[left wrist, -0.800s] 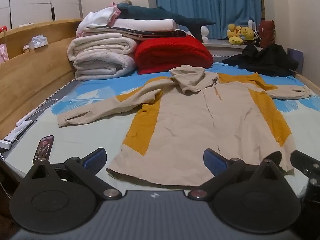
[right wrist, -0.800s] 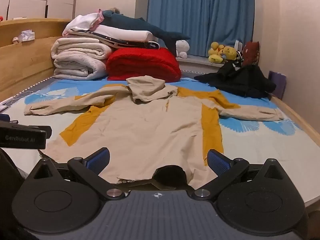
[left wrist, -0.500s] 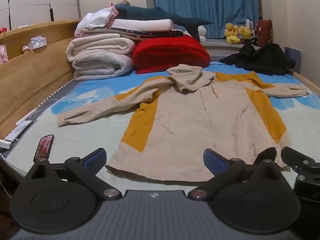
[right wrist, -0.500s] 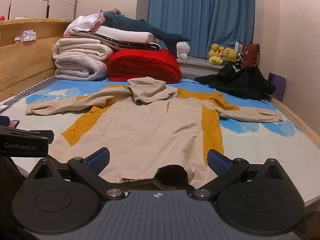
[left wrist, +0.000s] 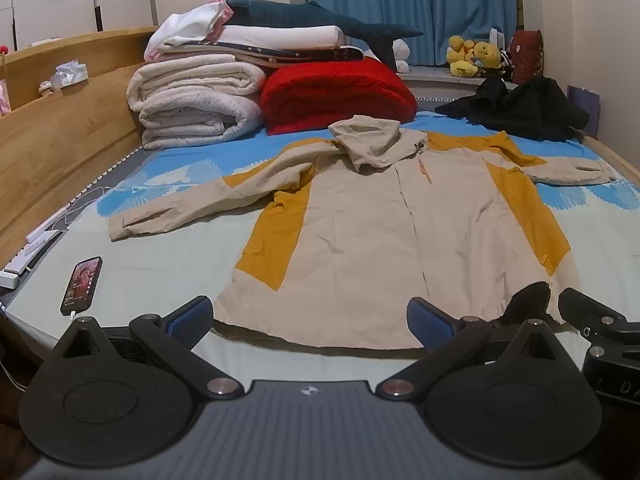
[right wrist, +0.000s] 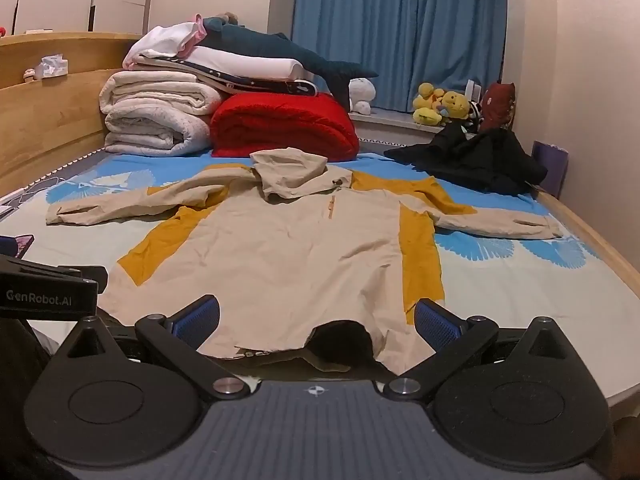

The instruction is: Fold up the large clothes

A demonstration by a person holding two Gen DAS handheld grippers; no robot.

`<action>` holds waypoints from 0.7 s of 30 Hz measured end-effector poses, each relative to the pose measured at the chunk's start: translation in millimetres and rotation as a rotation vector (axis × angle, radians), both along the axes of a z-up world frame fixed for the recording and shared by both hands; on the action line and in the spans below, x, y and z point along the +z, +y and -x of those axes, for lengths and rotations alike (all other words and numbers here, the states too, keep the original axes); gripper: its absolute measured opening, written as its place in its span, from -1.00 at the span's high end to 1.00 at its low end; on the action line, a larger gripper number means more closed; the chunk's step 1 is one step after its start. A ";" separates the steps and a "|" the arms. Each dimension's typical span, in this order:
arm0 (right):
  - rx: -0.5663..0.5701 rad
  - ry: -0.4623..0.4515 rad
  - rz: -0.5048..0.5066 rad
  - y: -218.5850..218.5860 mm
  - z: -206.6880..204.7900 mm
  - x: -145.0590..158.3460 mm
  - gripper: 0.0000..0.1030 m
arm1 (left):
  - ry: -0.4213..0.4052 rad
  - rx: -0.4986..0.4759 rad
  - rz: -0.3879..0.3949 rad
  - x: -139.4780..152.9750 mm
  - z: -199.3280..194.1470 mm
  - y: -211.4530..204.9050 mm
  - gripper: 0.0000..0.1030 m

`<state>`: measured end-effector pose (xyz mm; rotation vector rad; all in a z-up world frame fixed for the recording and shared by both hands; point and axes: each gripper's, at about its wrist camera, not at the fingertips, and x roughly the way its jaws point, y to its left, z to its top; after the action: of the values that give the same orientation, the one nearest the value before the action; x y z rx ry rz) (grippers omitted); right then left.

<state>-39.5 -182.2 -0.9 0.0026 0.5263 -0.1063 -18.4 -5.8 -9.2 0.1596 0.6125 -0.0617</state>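
Jacket (left wrist: pixel 360 240) lies flat, front up, mid-bed (left wrist: pixel 160 272); phone (left wrist: pixel 81 285) left of it. Left gripper (left wrist: pixel 310 316) and right gripper (right wrist: pixel 317 318) at hem, both spread wide, empty. No fold made; everything left.

Open bedsheet (left wrist: pixel 168 264) is lying to the left of the jacket (left wrist: pixel 360 248), interrupted only by a phone (left wrist: pixel 81 285) near the bed edge. Folded blankets (left wrist: pixel 196 104) and a red quilt (left wrist: pixel 336 94) are blocking the far end behind the hood. A black garment (right wrist: pixel 472 160) is occupying the far right corner.
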 end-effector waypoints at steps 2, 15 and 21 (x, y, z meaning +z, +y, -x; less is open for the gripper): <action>0.001 0.001 0.002 0.1 -0.5 -2.1 -0.99 | 0.004 0.002 0.002 -0.3 -0.3 0.9 -0.99; 0.009 0.004 0.003 0.7 -0.4 -7.7 -0.99 | 0.013 0.004 0.007 -2.9 -2.7 0.9 -1.00; 0.009 0.005 0.002 -0.4 -0.4 -7.6 -0.99 | 0.013 0.005 0.007 -3.5 -2.6 1.3 -1.00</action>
<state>-39.0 -182.6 -8.5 -0.0024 0.5315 -0.0987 -15.8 -4.5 -12.7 0.1508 0.6260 -0.0602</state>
